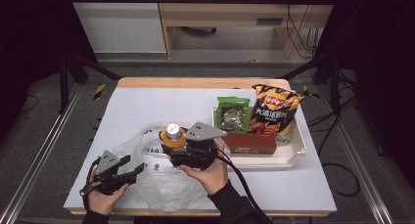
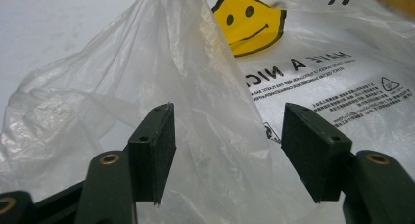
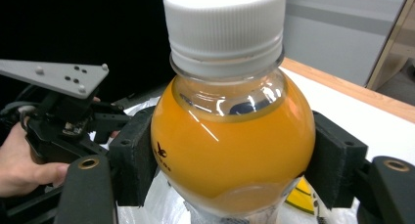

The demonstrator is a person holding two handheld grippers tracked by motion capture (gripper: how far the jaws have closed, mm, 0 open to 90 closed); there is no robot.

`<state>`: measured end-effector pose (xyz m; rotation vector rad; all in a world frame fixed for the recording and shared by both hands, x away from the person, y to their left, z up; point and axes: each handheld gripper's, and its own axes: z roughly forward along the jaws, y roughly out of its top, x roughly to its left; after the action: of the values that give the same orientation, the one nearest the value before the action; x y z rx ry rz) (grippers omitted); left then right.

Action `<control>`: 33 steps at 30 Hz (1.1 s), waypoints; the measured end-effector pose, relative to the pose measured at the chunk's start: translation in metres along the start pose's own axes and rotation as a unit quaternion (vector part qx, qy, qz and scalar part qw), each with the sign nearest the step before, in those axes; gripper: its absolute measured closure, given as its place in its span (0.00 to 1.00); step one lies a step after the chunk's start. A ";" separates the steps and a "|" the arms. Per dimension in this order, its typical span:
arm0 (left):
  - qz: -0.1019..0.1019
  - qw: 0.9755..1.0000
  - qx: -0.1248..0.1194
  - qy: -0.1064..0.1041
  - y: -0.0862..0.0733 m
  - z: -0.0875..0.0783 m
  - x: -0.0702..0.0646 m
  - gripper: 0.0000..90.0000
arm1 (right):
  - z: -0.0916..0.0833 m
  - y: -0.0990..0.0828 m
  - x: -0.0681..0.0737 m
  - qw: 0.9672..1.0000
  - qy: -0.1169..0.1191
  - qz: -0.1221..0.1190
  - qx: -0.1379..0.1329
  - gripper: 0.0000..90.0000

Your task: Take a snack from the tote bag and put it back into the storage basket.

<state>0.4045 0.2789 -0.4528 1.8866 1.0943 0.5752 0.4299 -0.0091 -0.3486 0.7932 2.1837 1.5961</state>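
Above the white table [image 1: 147, 101], the orange bottle [image 3: 232, 141] stands upright, cap uppermost.

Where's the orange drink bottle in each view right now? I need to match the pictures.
High view: bottle left of centre, in the right gripper, above the plastic bag.
Left gripper view: an orange blur at the top right corner, likely the bottle.
Right gripper view: bottle at centre, between the pads.
Shared landmark: the plastic bag.

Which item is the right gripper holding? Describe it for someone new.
On the white table, left of the cream tray, lies a clear plastic bag. Over it the right gripper clamps a round orange-juice bottle, the sole drink, white-capped.
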 end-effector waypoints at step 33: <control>-0.003 1.000 -0.003 -0.001 0.001 -0.001 0.001 0.40 | -0.076 0.035 -0.051 0.998 -0.065 0.008 -0.020 0.34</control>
<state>0.4046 0.2797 -0.4520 1.8787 1.0961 0.5727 0.4370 -0.0905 -0.2943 0.8798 2.0529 1.5450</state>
